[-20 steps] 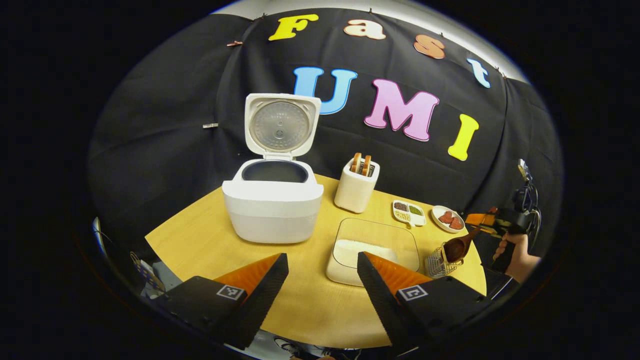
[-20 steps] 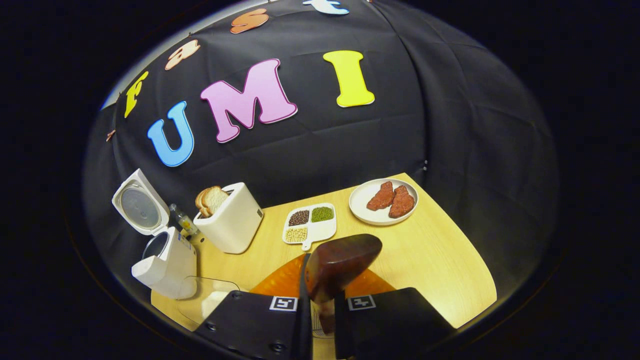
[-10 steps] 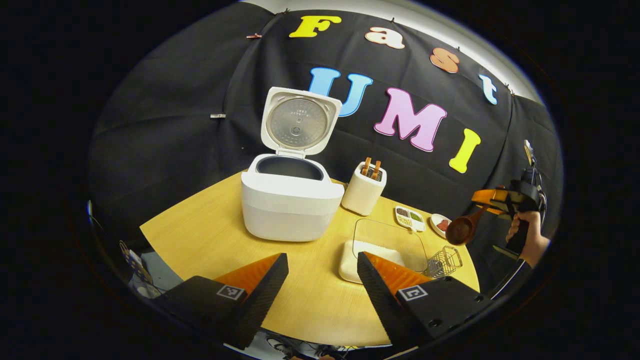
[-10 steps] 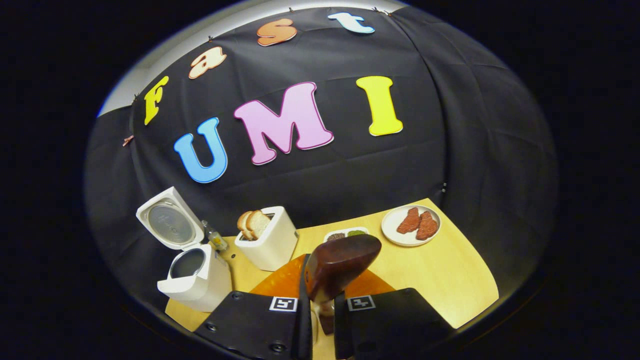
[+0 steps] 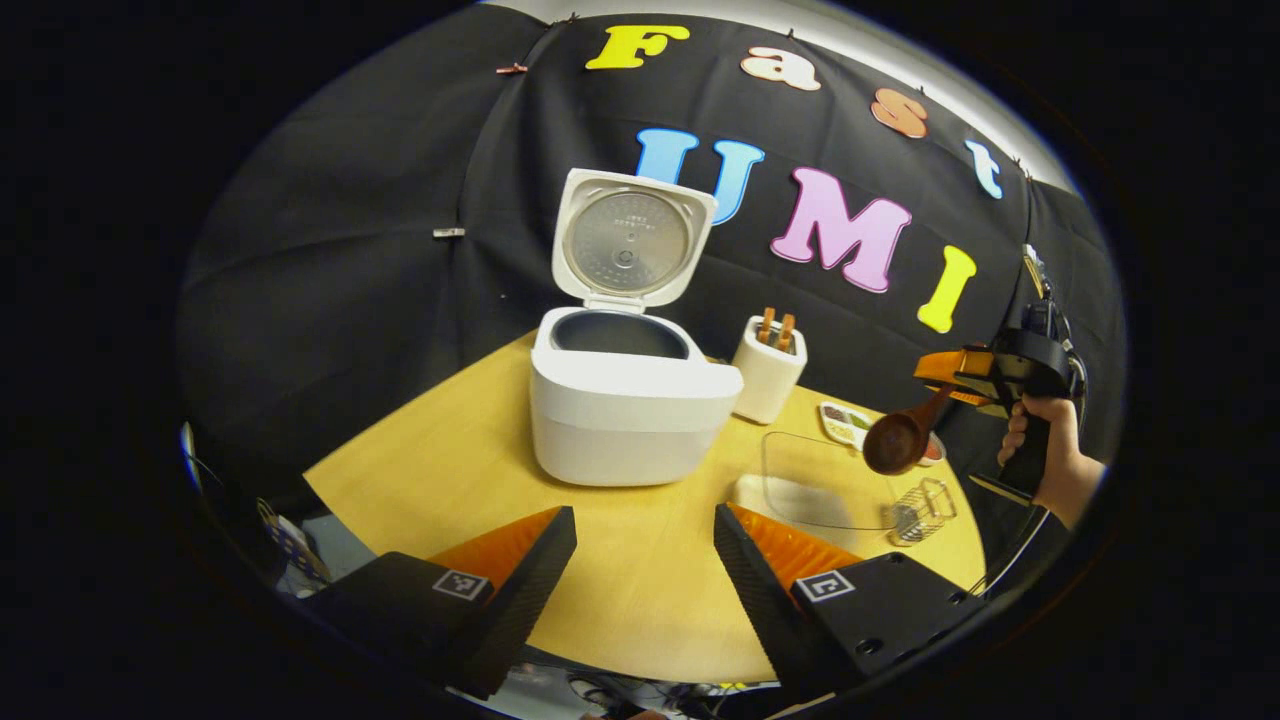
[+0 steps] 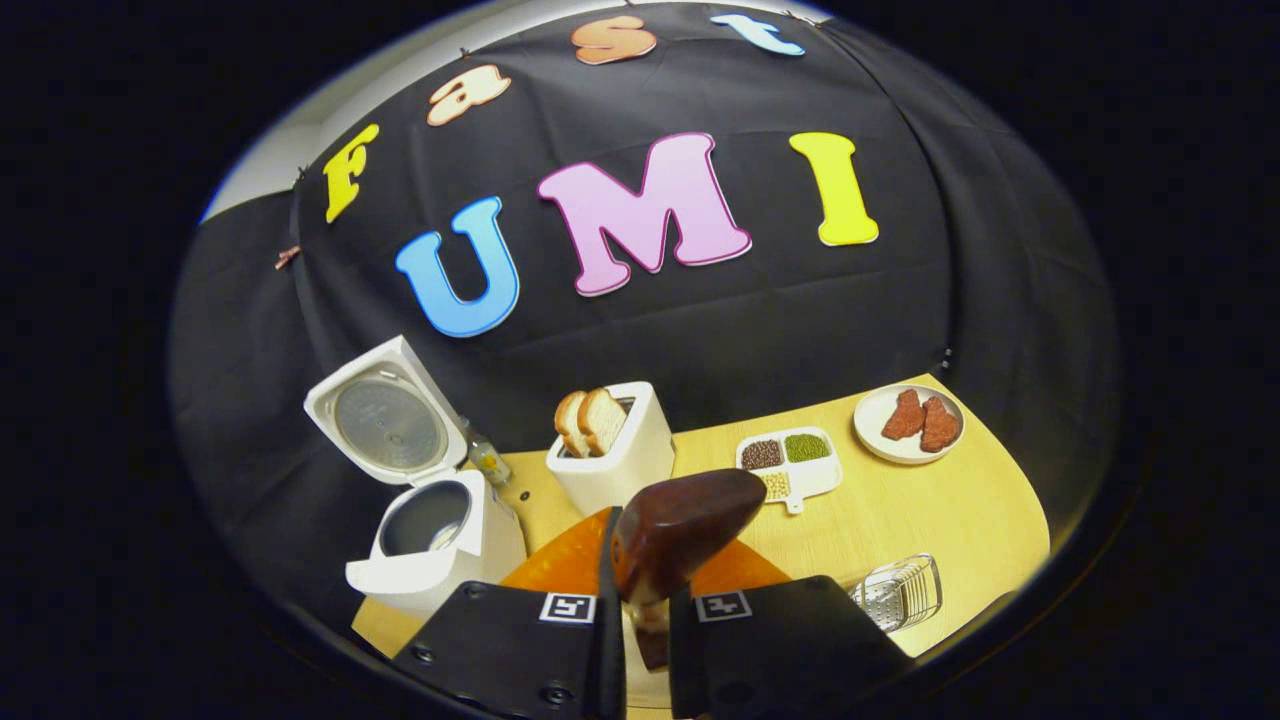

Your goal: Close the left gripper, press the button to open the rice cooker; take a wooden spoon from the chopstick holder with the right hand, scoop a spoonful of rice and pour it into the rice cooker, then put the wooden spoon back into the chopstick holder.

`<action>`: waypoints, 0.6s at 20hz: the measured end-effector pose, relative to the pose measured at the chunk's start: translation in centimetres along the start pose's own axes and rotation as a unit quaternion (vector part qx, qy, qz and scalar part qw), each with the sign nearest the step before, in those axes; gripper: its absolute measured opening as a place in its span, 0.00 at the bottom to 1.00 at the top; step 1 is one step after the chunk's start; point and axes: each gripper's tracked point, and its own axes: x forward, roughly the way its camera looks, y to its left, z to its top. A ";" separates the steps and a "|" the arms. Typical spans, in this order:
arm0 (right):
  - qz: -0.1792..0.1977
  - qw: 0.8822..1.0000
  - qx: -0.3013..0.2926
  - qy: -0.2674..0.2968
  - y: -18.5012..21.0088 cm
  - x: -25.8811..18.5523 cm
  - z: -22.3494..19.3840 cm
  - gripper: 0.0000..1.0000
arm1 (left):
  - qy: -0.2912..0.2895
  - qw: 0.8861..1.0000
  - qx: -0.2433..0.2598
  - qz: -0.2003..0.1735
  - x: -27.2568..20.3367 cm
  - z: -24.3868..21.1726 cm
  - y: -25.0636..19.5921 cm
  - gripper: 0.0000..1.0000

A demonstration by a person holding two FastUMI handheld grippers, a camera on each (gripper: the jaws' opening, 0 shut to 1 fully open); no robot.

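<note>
The white rice cooker [image 5: 630,410] stands on the table with its lid [image 5: 632,238] raised, and the dark inner pot shows. My left gripper [image 5: 640,560] hangs open in front of it, holding nothing. At the right, a hand holds my right gripper [image 5: 968,372], which is shut on the handle of a dark wooden spoon [image 5: 893,442] above the wire chopstick holder [image 5: 922,510]. A clear square dish of rice [image 5: 800,490] lies beside the holder. In the right gripper view the spoon [image 6: 680,520] sticks out from my right gripper [image 6: 645,595], with the cooker [image 6: 435,535] at the left and the holder [image 6: 900,590] low at the right.
A white toaster [image 6: 615,450] with bread slices stands right of the cooker. Behind it lie a divided dish of beans [image 6: 790,462] and a plate of meat [image 6: 910,420]. A small bottle [image 6: 487,462] stands behind the cooker. The yellow table [image 5: 440,470] ends close in front.
The right gripper has lifted the spoon out of the wire holder and carried it up and toward the rice dish. The left gripper has drawn back, still open.
</note>
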 end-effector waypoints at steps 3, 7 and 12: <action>-0.005 1.000 -0.010 0.023 0.7 1.7 -3.9 0.22 | 0.006 1.000 -0.001 0.020 0.0 0.4 2.0 0.96; -0.007 0.998 -0.052 0.027 1.0 3.3 -7.7 0.22 | 0.031 0.999 -0.017 0.031 0.2 -1.1 3.3 0.96; -0.021 0.998 -0.052 0.027 0.3 5.4 -10.7 0.22 | 0.089 0.995 -0.030 0.017 0.7 -4.5 2.8 0.96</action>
